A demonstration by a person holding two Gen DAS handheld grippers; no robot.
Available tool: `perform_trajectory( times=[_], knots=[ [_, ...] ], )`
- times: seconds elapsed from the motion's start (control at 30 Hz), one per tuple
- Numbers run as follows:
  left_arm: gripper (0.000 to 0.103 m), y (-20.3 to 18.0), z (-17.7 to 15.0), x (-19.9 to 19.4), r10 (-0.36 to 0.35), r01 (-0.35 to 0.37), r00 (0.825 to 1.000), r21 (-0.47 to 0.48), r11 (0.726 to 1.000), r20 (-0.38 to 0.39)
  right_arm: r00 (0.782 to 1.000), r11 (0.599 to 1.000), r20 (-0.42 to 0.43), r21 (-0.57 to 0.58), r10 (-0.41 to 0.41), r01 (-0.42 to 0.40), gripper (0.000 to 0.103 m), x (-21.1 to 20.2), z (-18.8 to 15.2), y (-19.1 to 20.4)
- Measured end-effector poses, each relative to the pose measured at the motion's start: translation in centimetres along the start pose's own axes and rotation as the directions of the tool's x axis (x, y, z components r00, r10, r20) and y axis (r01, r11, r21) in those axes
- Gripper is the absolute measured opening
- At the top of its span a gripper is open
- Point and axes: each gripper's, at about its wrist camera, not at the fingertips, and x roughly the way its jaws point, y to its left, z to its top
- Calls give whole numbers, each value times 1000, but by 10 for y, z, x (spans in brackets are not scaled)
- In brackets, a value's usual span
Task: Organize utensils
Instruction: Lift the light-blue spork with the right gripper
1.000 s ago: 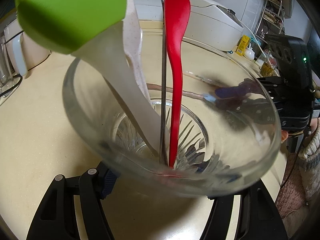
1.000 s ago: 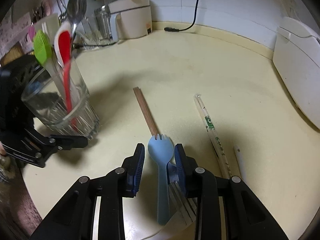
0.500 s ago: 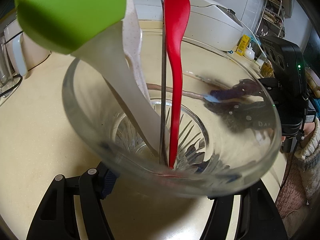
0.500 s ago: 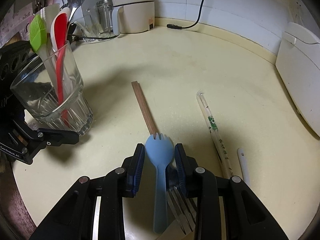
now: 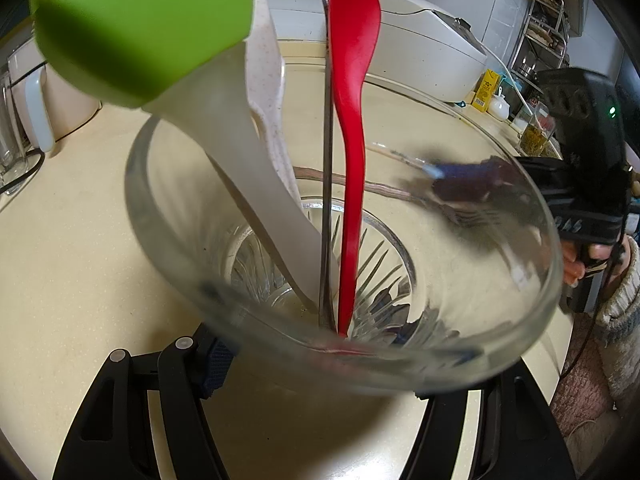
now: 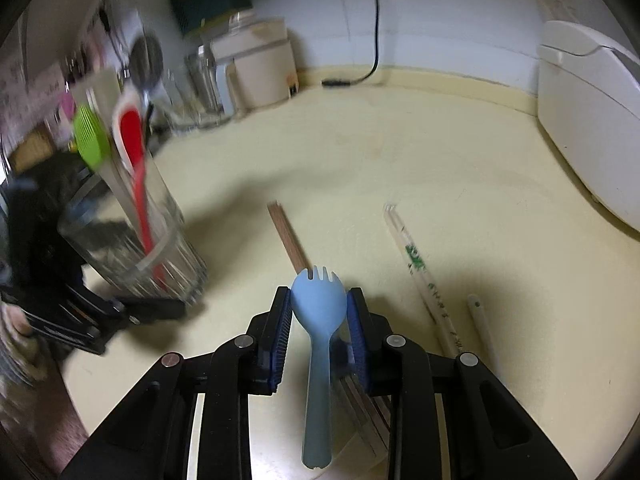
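The right gripper pinched a blue spork by its bowl, both blue pads touching its sides, tines pointing forward and the handle hanging back between the black arms. A metal fork lay on the counter just beneath it. Ahead on the cream surface lay a brown wooden chopstick and, to its right, a wrapped pair of chopsticks beside a white stick.

The left gripper was clamped on a ribbed drinking glass — its pads against the base. Inside stood a red spatula, a green silicone brush, a white speckled utensil and a metal handle, all leaning on the rim. The right-wrist view was blurred on its left side.
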Motion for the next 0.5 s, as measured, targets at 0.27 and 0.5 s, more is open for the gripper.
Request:
perform_trajectory(
  times=[0.27, 0.5],
  knots=[
    [71, -1, 1, 1, 3, -3, 1000, 3, 1000, -1, 983, 980, 136, 141, 122, -141, 28, -29, 6, -22],
    [71, -1, 1, 2, 4, -4, 1000, 4, 1000, -1, 976, 968, 159, 179, 147, -175, 28, -31, 6, -27]
  ],
)
